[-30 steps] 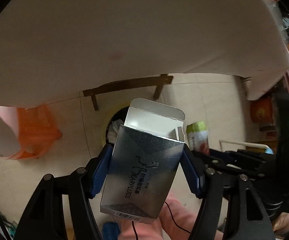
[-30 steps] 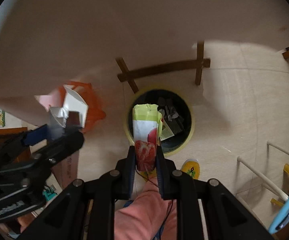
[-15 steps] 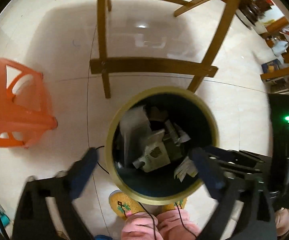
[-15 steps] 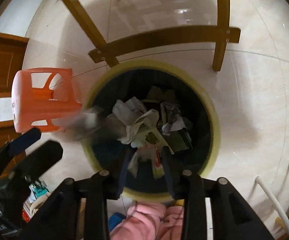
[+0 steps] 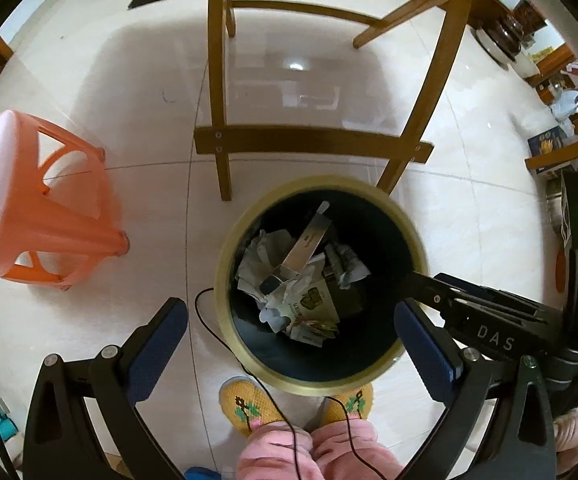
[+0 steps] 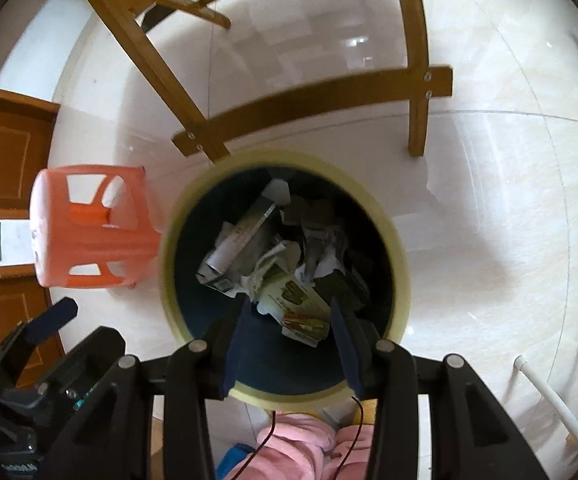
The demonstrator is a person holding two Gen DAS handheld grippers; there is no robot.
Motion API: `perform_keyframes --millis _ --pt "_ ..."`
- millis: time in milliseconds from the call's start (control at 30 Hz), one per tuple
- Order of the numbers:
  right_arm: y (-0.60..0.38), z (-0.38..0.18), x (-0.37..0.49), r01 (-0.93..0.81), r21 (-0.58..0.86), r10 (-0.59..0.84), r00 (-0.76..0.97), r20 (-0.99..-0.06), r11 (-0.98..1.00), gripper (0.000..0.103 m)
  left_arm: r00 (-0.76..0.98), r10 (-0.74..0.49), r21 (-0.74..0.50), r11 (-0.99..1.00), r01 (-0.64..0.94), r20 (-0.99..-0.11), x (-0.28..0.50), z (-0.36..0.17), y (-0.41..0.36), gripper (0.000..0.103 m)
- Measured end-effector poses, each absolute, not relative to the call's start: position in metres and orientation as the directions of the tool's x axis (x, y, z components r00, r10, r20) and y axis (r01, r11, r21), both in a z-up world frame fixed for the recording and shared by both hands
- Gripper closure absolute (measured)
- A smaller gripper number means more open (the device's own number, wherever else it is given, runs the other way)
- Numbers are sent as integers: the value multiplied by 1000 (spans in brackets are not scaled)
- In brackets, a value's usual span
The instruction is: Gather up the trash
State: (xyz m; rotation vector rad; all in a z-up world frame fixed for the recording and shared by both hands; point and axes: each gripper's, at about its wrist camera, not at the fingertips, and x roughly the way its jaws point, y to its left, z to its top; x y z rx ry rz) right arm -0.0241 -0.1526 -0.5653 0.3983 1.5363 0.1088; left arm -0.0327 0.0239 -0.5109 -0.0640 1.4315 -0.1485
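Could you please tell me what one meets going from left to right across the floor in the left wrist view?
Orange plastic stool → wooden chair leg → trash bin with the silver box inside → right gripper reaching over the bin's rim.

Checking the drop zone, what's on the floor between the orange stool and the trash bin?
Only bare tile and a thin black cable by the trash bin; the left wrist view shows it beside the orange stool.

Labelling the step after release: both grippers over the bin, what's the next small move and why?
Probably lift both grippers clear. The left gripper stands wide open and empty, the right gripper has just been opening with nothing between its fingers, and the box and carton already lie in the bin.
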Motion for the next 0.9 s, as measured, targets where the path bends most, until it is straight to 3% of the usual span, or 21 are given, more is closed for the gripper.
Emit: perform_keyframes --millis 433,900 --pt "-172 -451 -31 214 348 322 146 -935 913 61 248 -134 -123 991 57 -960 -34 -371 23 1" --pt "-177 -250 -53 221 383 312 298 -902 897 61 375 -179 -162 984 77 -909 -34 -182 25 1"
